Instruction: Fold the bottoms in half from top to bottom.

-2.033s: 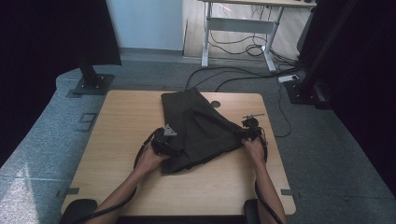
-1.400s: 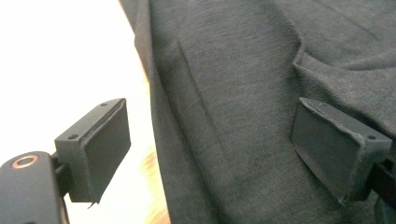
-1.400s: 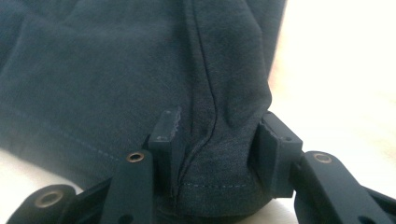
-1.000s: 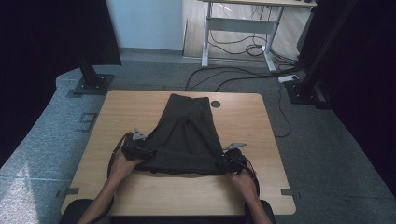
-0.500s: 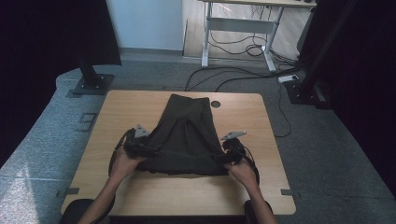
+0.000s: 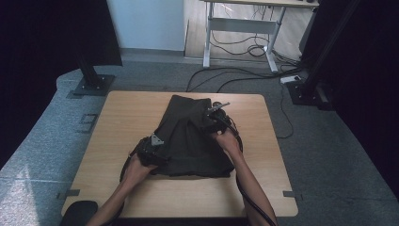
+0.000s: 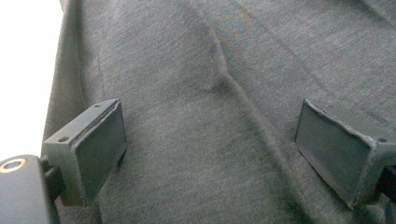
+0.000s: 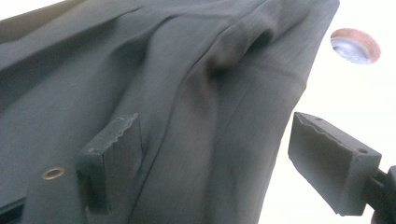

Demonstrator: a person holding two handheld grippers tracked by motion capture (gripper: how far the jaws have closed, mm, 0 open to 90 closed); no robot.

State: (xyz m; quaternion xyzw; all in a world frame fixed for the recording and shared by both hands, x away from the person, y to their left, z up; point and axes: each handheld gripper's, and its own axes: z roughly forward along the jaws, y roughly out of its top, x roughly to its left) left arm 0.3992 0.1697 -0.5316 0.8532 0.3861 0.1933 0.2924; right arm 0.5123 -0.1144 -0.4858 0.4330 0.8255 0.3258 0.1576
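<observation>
Nearest the camera in the high view, two bare forearms come up over the near edge of a pale wooden worktop [image 6: 141, 202] with rounded corners. A single dark grey garment [image 6: 188, 141] lies spread on the middle of it, narrower at the far end and wider toward the person, creased along its length.

The left claw [image 6: 157, 149] sits at the garment's near left edge. In the left gripper view its two black jaws stand wide apart over the cloth [image 7: 196, 116], pressing on nothing: released. The right claw [image 6: 217, 113] is farther out, over the garment's far right part, with a grey plate on top. In the right gripper view its jaws also stand apart, having just been opening; cloth [image 8: 187, 102] lies below the gap and its right edge runs between them, but the pads do not pinch it, so this claw is released too. Past that edge a round hole [image 8: 356, 45] in the worktop shows in the same view.

Beyond the worktop, grey carpet [image 6: 42, 155] covers the floor. Two black stands rise from flat bases, one at the left [image 6: 91, 80] and one at the right [image 6: 308, 89]. Loose black cables [image 6: 235, 77] trail across the carpet toward a white-framed desk [image 6: 240, 28] standing on a wooden floor in the background. No writing or label can be read anywhere.
</observation>
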